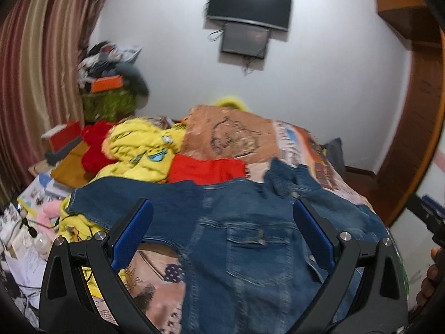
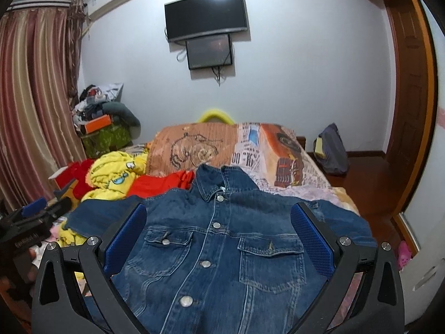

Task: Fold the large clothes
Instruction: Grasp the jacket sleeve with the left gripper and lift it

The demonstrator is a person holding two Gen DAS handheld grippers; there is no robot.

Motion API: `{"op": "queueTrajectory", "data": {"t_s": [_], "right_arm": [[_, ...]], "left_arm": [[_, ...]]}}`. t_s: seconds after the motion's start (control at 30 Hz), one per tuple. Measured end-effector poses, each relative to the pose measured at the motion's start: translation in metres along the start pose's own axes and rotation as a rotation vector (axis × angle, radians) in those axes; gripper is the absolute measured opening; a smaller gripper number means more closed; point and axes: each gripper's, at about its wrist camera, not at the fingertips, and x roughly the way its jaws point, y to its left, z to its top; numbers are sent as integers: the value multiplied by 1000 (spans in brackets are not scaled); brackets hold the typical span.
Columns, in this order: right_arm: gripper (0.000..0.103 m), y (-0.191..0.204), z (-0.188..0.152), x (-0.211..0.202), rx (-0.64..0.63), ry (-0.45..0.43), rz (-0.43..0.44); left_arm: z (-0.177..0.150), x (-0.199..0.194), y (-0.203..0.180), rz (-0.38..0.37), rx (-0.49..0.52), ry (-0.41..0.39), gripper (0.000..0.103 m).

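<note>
A blue denim jacket lies spread front-up on the bed, buttoned, collar pointing away, both sleeves out to the sides. It also shows in the left wrist view, a little blurred. My right gripper is open and empty, hovering over the jacket's chest. My left gripper is open and empty, over the jacket's left half near a chest pocket. The left gripper also shows at the left edge of the right wrist view.
A pile of yellow and red clothes lies behind the jacket on the left. A folded patterned quilt sits at the far end of the bed. Clutter and boxes lie left of the bed; wooden floor on the right.
</note>
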Motion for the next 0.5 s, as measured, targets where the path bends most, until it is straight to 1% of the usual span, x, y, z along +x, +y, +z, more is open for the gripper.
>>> {"op": "queueTrajectory", "data": {"t_s": [0.1,0.2,0.27,0.33,0.4,0.5], "right_arm": [[103,-6,3,28,6,41,-4],[103,-12,9,57,3,82,-18],[103,-16,14,77,-1,116,-18],[103,-19,18,93,-10,141,-30],[103,-18,20,110,-41,171,-39],[103,-20,14,135,-63,229,-49]], "left_arm": [[7,28,30,17,-44,39,101],[8,62,60,28,-80,116,101],[5,86,81,29,-120,182,101],[-2,112,107,22,-177,257,101],[-11,129,124,9,-214,305,101],[-28,158,152,-2,-255,399,101]]}}
